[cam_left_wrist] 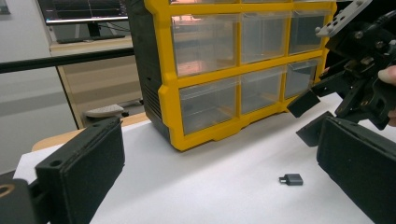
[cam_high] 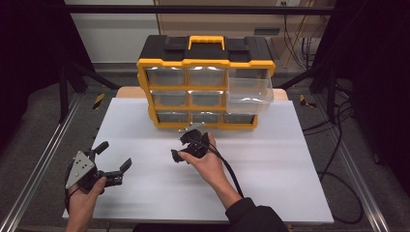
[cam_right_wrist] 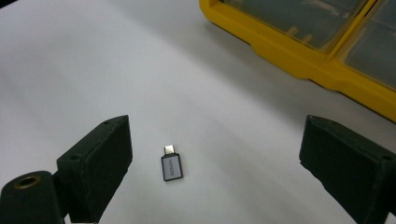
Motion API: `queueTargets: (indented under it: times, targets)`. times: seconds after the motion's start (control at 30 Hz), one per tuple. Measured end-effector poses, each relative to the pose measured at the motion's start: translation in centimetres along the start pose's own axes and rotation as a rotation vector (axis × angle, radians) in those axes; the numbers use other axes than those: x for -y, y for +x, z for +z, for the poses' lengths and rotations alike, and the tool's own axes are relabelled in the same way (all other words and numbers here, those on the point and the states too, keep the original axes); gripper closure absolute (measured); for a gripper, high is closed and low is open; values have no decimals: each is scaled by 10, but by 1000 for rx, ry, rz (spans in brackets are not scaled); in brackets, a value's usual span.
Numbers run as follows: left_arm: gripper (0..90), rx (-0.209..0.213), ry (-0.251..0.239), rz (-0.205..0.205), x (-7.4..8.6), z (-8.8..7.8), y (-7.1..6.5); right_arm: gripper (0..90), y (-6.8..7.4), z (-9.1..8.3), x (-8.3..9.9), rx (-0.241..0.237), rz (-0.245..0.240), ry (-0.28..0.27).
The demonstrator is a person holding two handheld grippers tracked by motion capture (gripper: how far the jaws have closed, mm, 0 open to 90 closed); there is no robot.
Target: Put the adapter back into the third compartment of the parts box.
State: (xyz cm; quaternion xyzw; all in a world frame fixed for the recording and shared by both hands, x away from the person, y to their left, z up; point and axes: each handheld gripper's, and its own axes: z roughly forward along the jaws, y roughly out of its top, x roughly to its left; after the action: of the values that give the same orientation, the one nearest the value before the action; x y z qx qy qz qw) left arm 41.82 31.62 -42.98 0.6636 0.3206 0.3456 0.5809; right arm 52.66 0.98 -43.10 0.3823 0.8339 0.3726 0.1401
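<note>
At the left of the high view, the left claw point(cam_high: 115, 157) rests low over the near-left part of the white desk point(cam_high: 270, 159), held in the person's left hand point(cam_high: 86, 195), with its grey three-cornered plate facing up and its 2 black jaws spread wide and holding nothing. In the left gripper view those same jaws stand far apart at the 2 bottom corners, and between them, nearer the right one, a small grey adapter point(cam_left_wrist: 291, 179) lies flat on the desk with its short plug end pointing left. Moving right in the high view, the right claw point(cam_high: 181, 147) hovers near the middle of the desk, just in front of the yellow and black drawer box point(cam_high: 205, 63), gripped by the person's right hand point(cam_high: 208, 162), and a black cable trails from it back toward the dark sleeve at the bottom edge. The right gripper view looks down between its own jaws, which are also wide apart and empty; the adapter point(cam_right_wrist: 172, 166) lies on the bare desk between them, closer to the left jaw, touching neither, with its metal plug pointing away from the camera. Behind it the yellow frame of the drawer box point(cam_right_wrist: 299, 60) crosses the upper right corner. On the right side of the box in the high view, 1 clear drawer point(cam_high: 249, 92) in the top row is pulled out toward the person, while the other drawers sit flush.
</note>
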Motion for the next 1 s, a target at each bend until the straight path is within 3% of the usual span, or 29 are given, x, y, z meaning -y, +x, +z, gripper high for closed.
queueTargets:
  times: [0.3,0.67,1.0]
  targets:
    - [7,0,1,0,0,0,0,134,1,10,2,-14,8,56]
    - [6,2,2,-3,0,0,0,162,7,22,5,-31,-15,100]
    - [6,3,3,1,0,1,0,339,13,26,8,-52,-44,127]
